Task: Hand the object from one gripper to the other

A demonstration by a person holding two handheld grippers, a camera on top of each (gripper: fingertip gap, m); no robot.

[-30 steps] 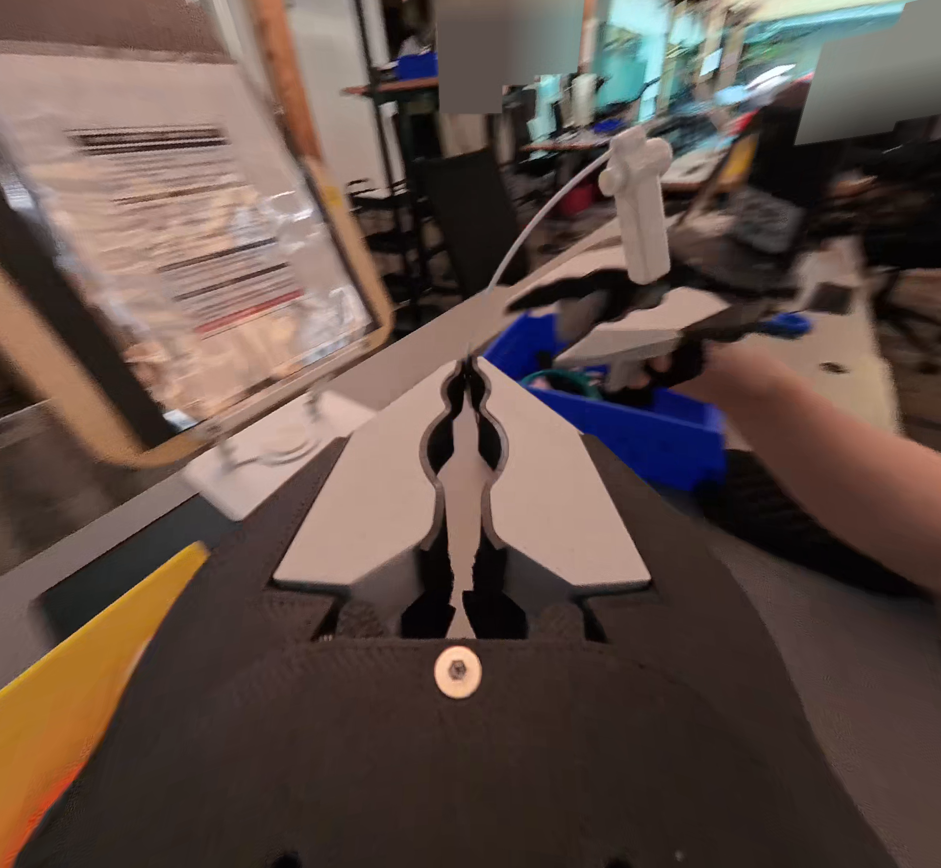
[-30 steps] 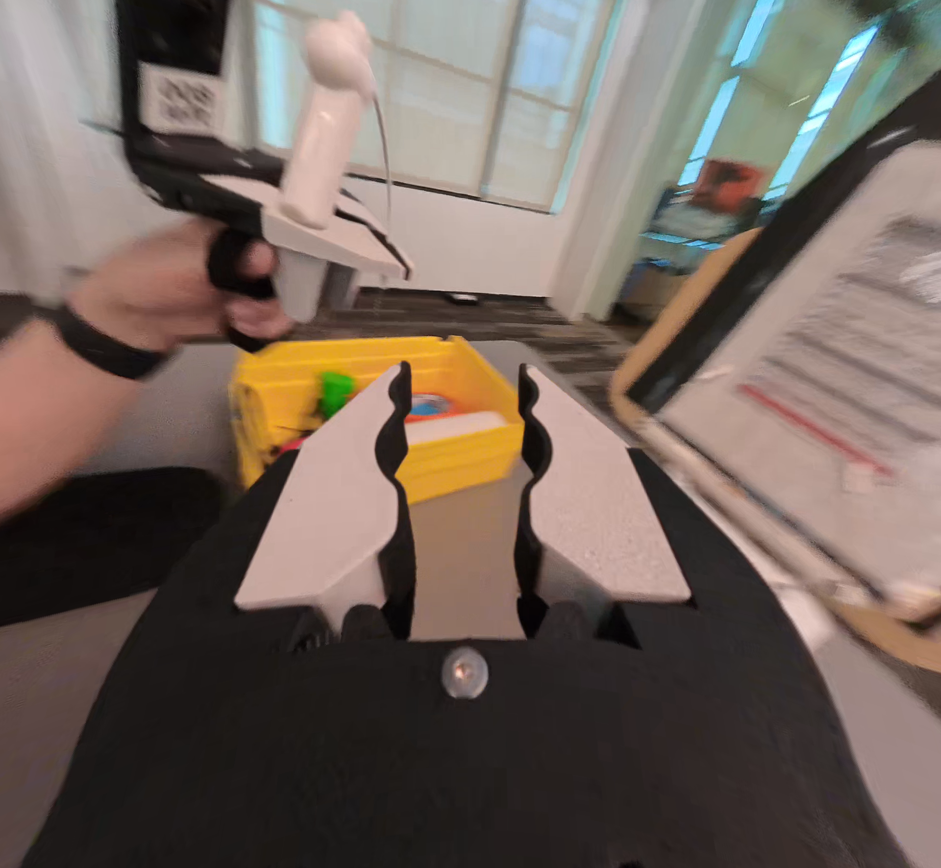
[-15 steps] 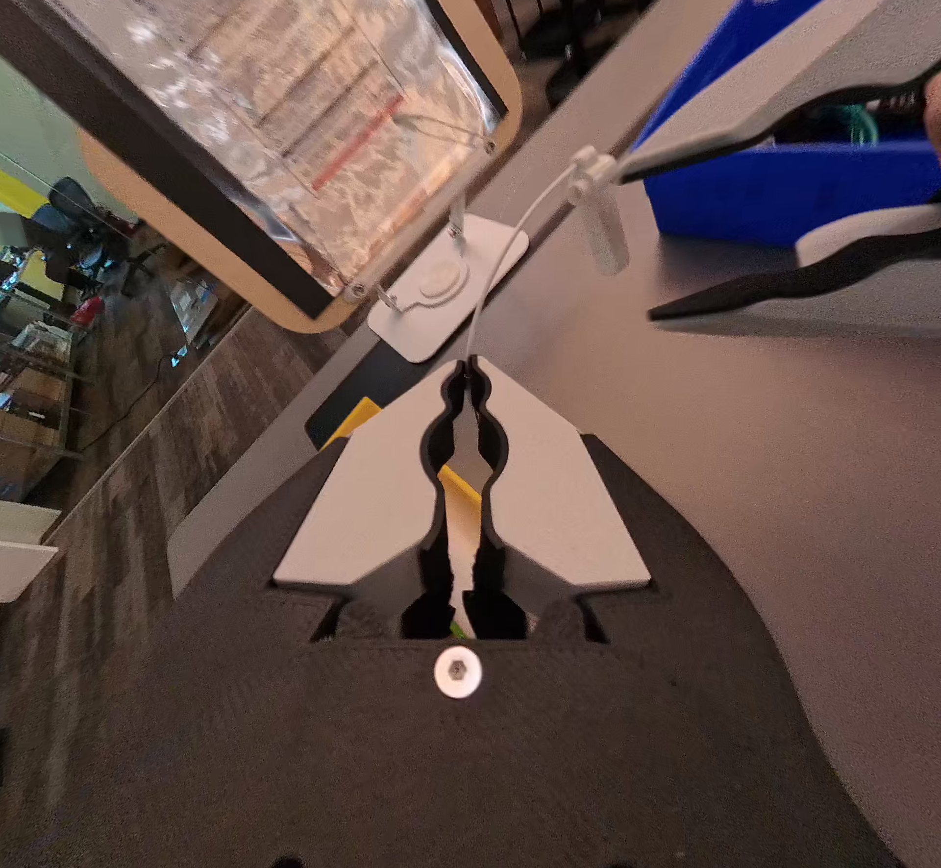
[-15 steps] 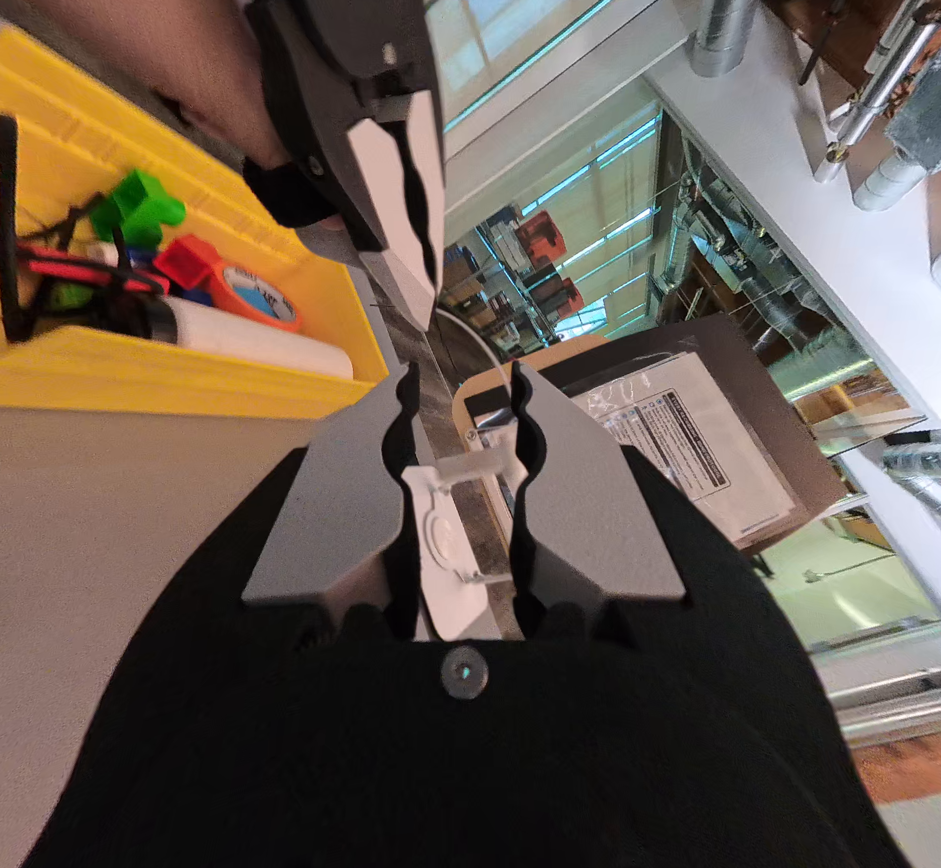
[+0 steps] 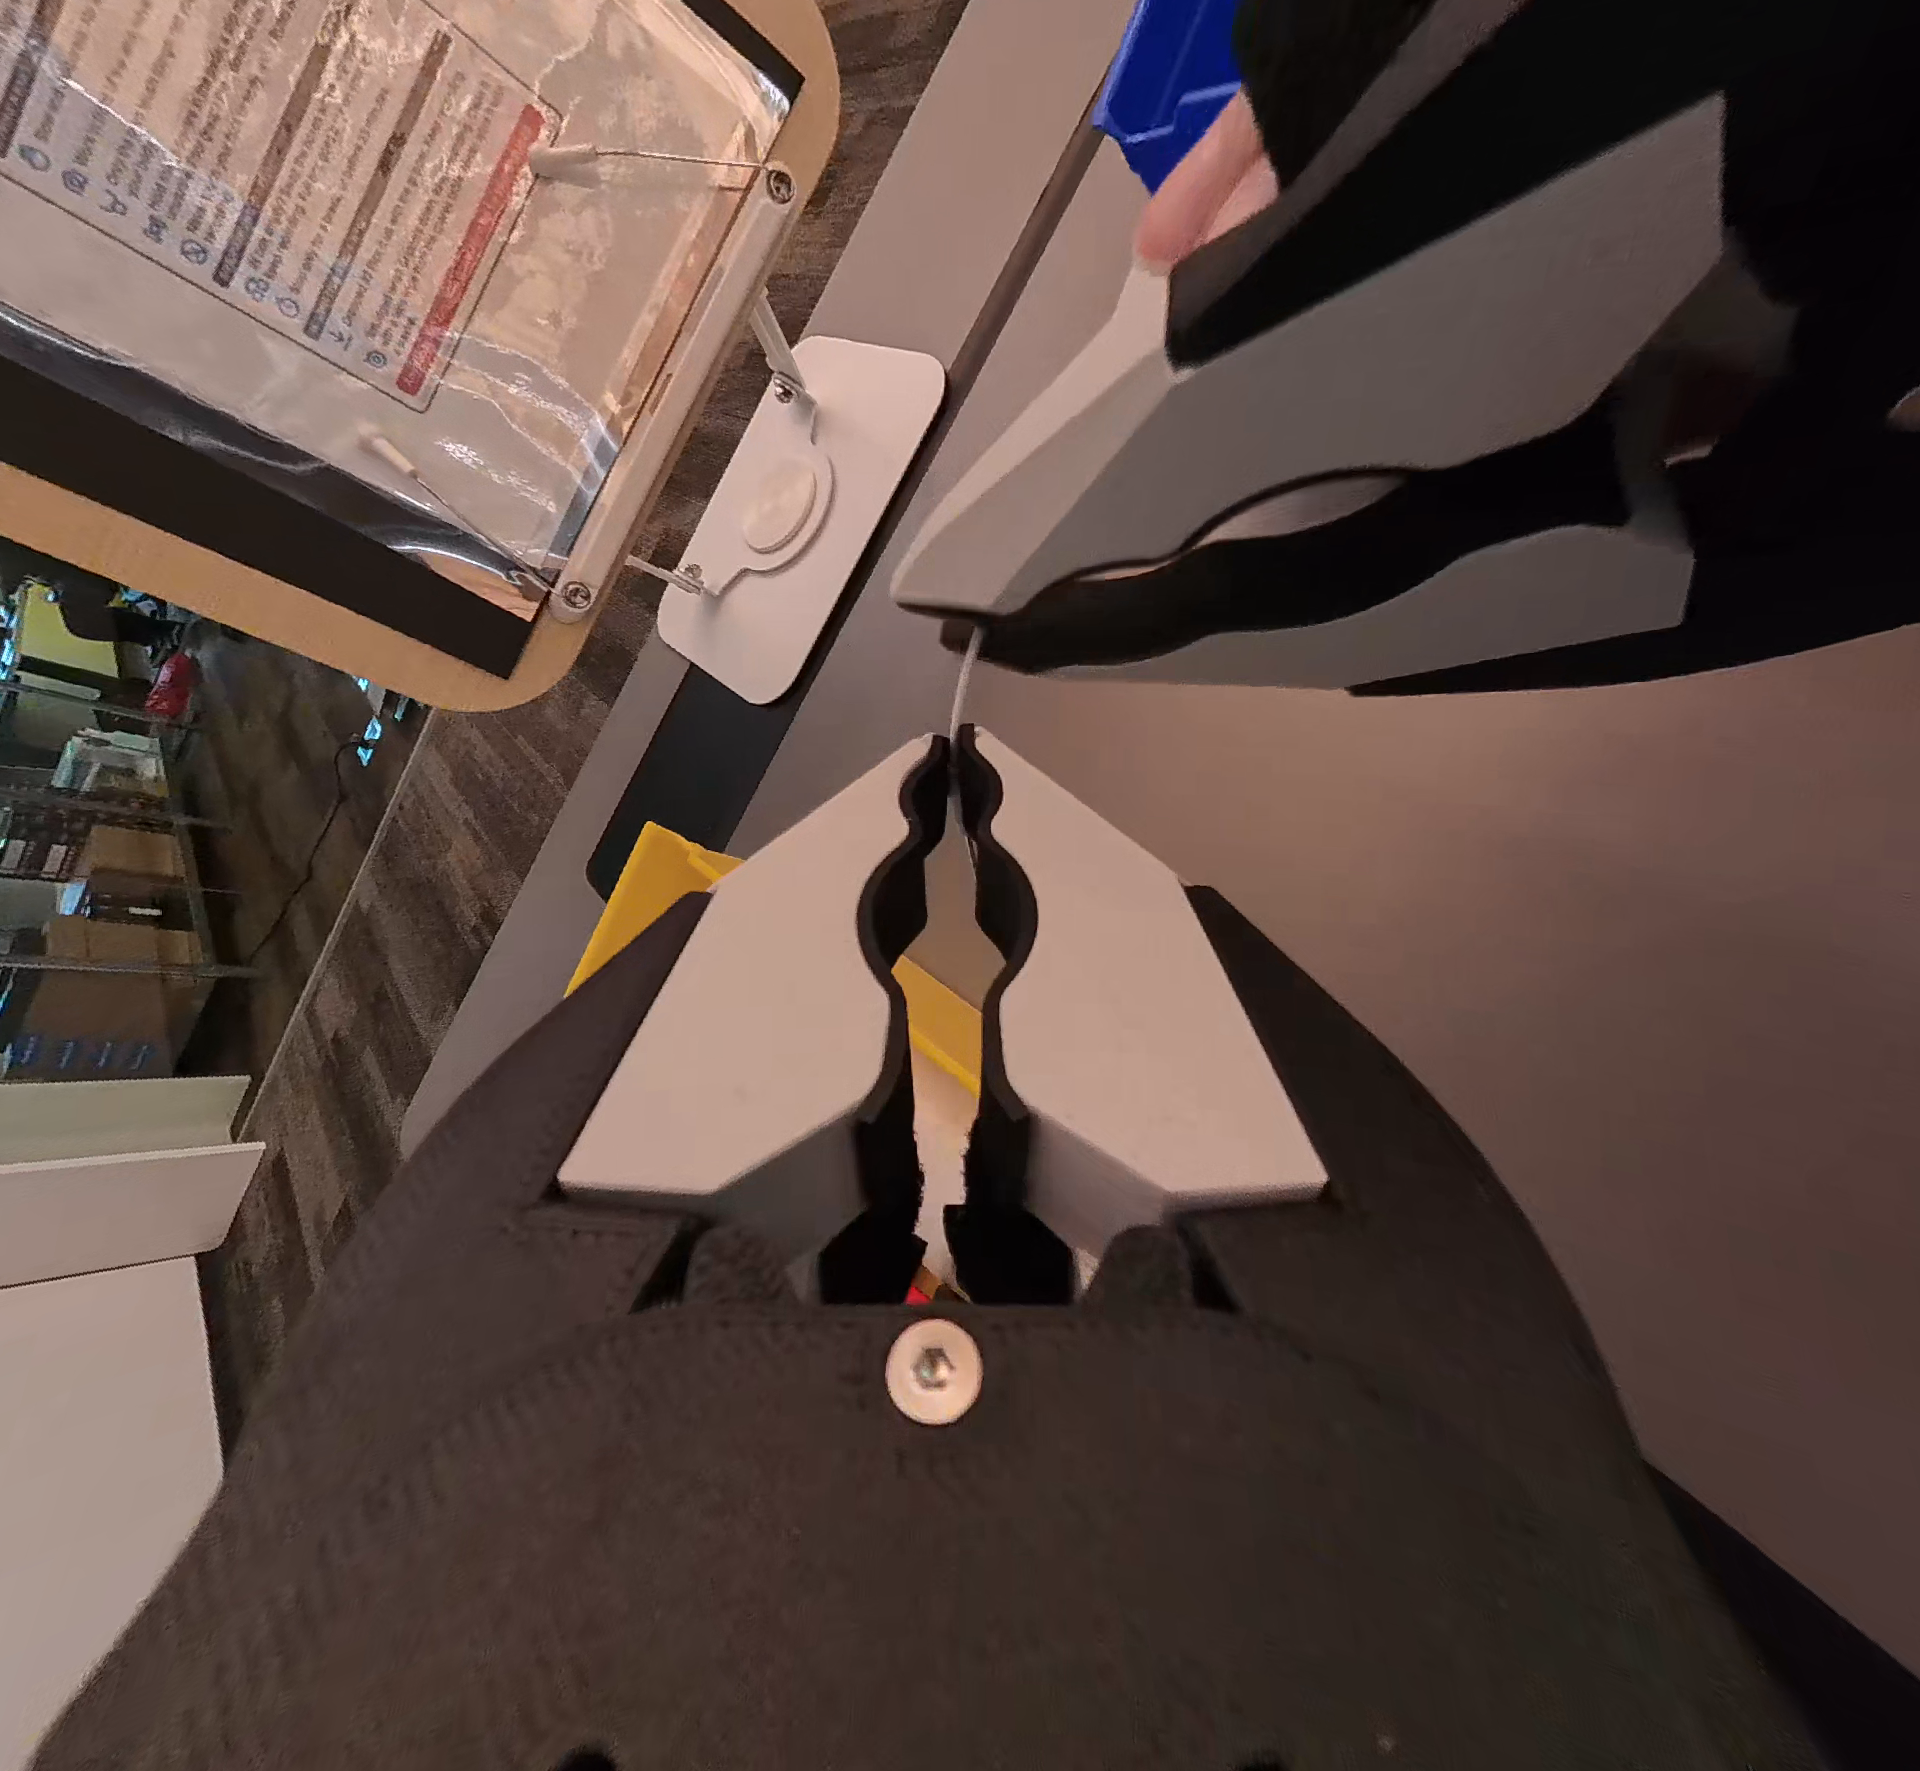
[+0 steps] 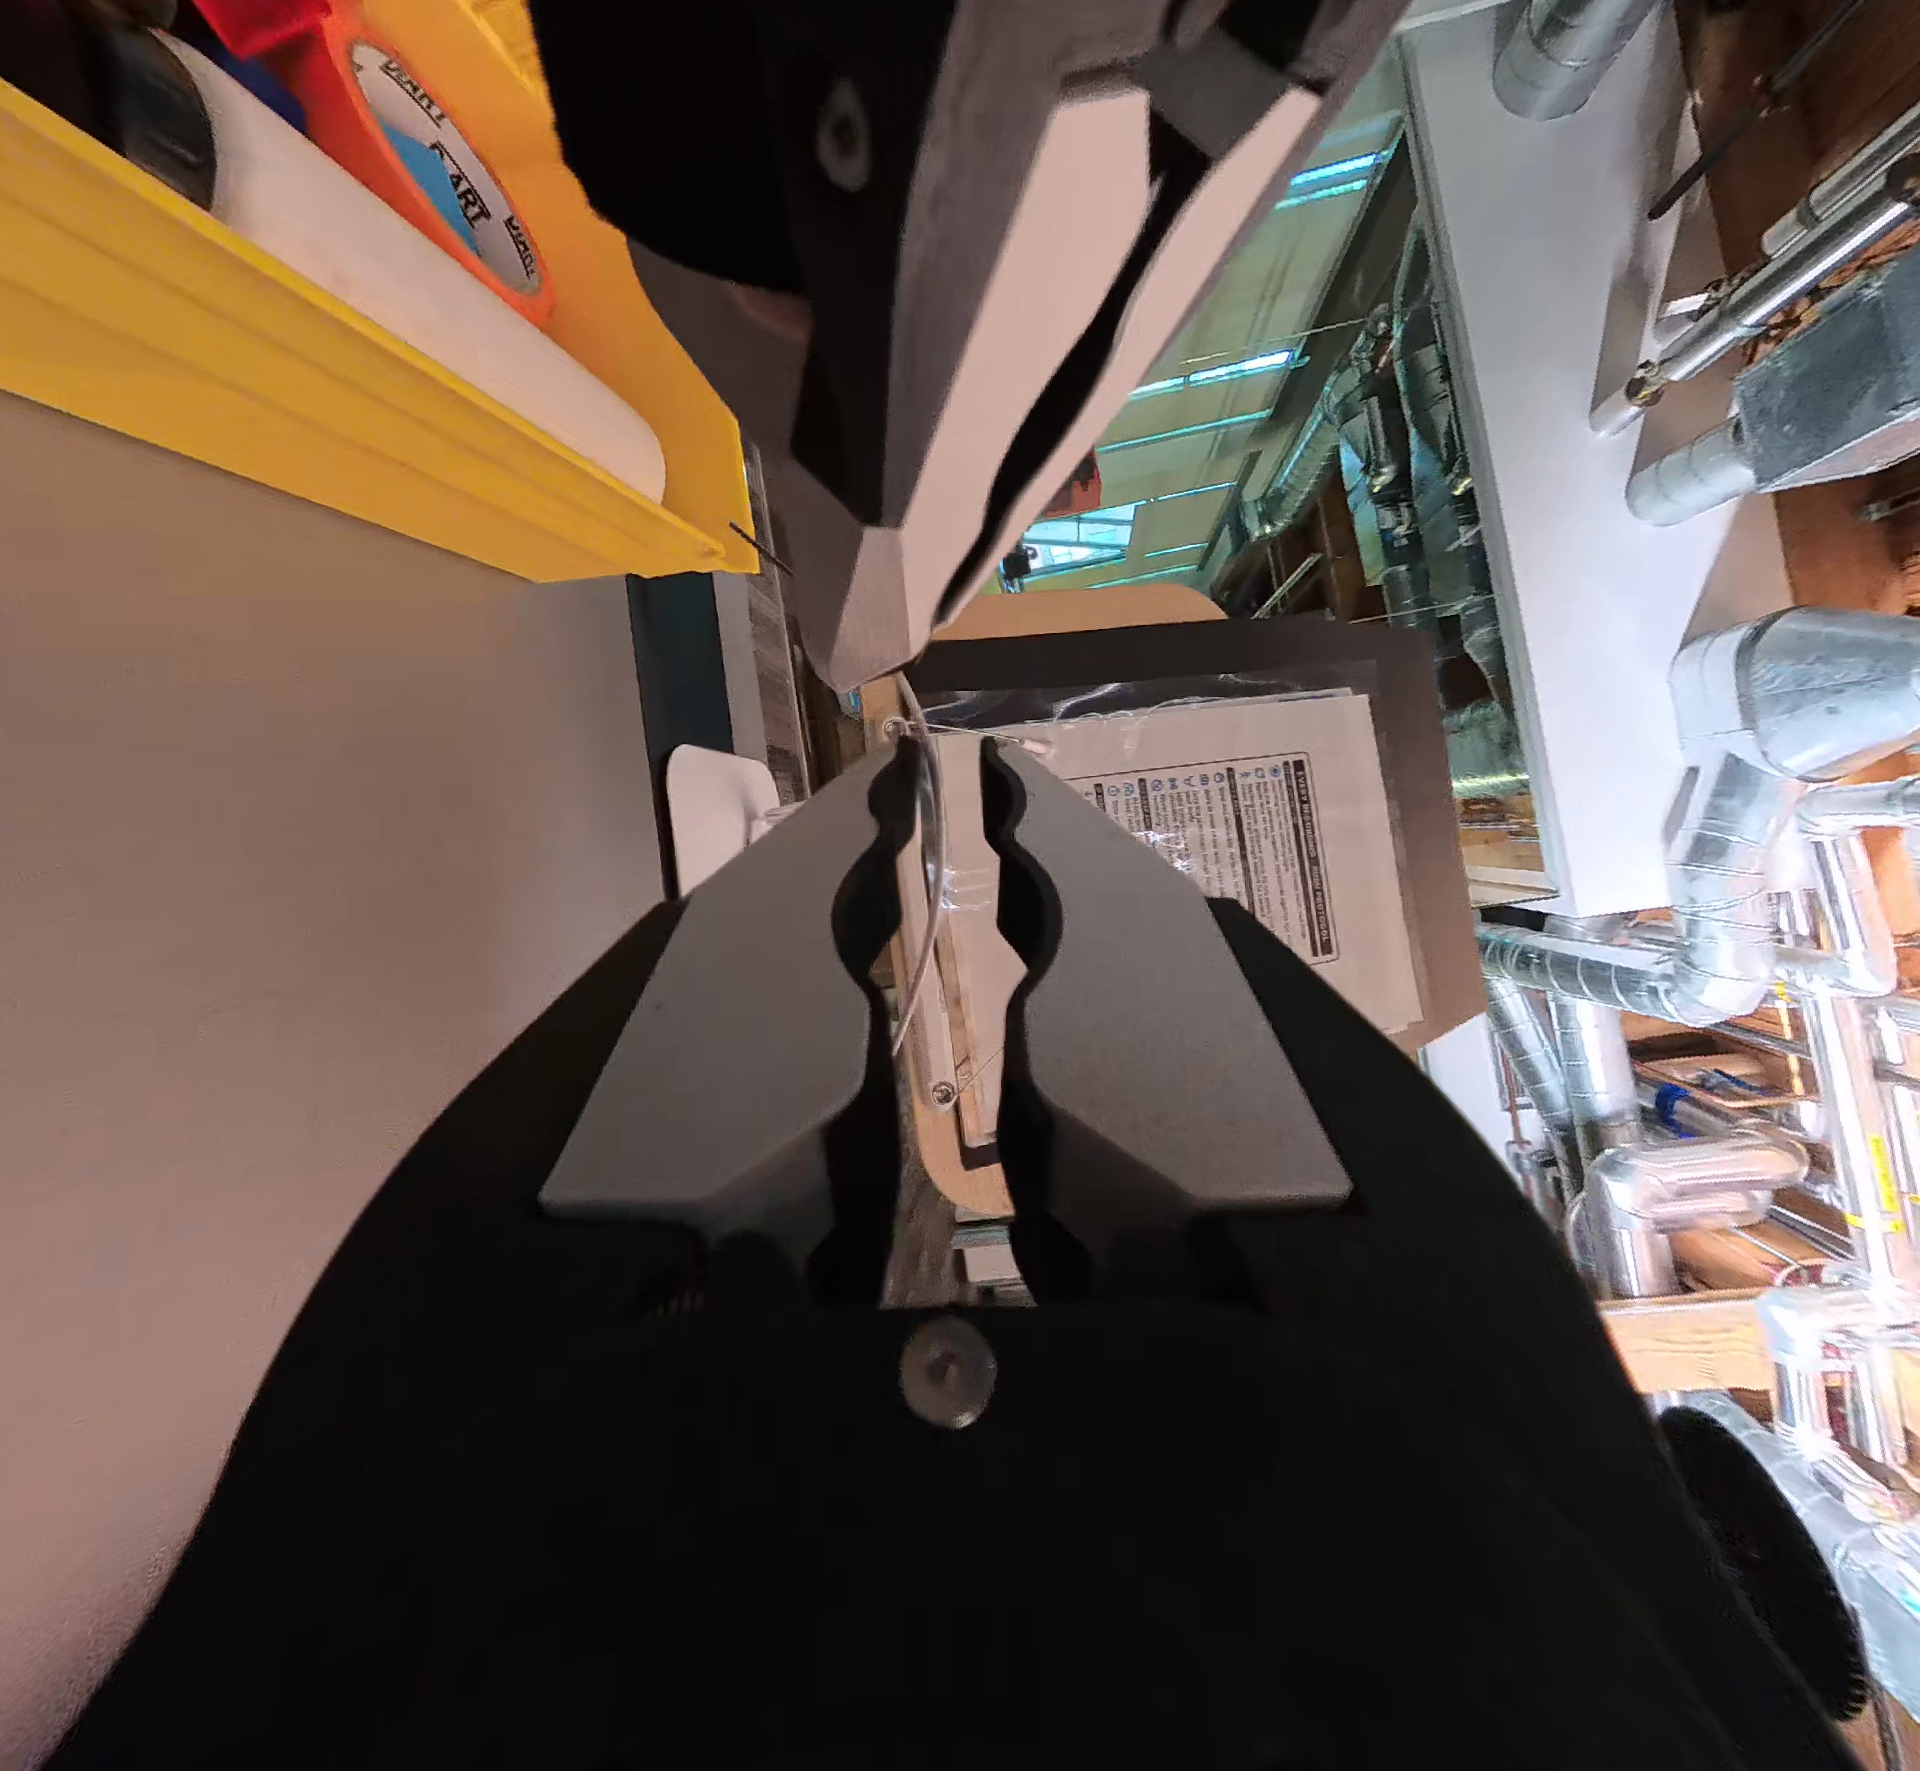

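The object is a thin white wire (image 5: pixel 964 682). My left gripper (image 5: pixel 951 739) is shut on it at the fingertips. The wire runs a short way up to the tips of my right gripper (image 5: pixel 945 615), which comes in from the upper right, tip to tip with the left. In the right wrist view the wire (image 6: pixel 928 890) lies between the fingers of my right gripper (image 6: pixel 951 750), close to the left finger. Those jaws stand a narrow gap apart and do not clamp it. My left gripper (image 6: pixel 883 661) reaches down from above. The wire's thicker white end is hidden.
Both grippers hang over a grey table (image 5: pixel 1455 890). A yellow bin (image 6: pixel 312 371) holds an orange tape roll (image 6: pixel 416 132) and a white roll. A blue bin (image 5: pixel 1174 59) sits behind the right gripper. A framed sign (image 5: pixel 364 215) stands on a white base (image 5: pixel 800 516) at the table edge. My two grippers' fingertips are within a few centimetres of each other.
The two grippers have closed in until their tips nearly meet. The right jaws have narrowed around the wire. The wire's white cylindrical end, seen half a second ago, is out of sight.
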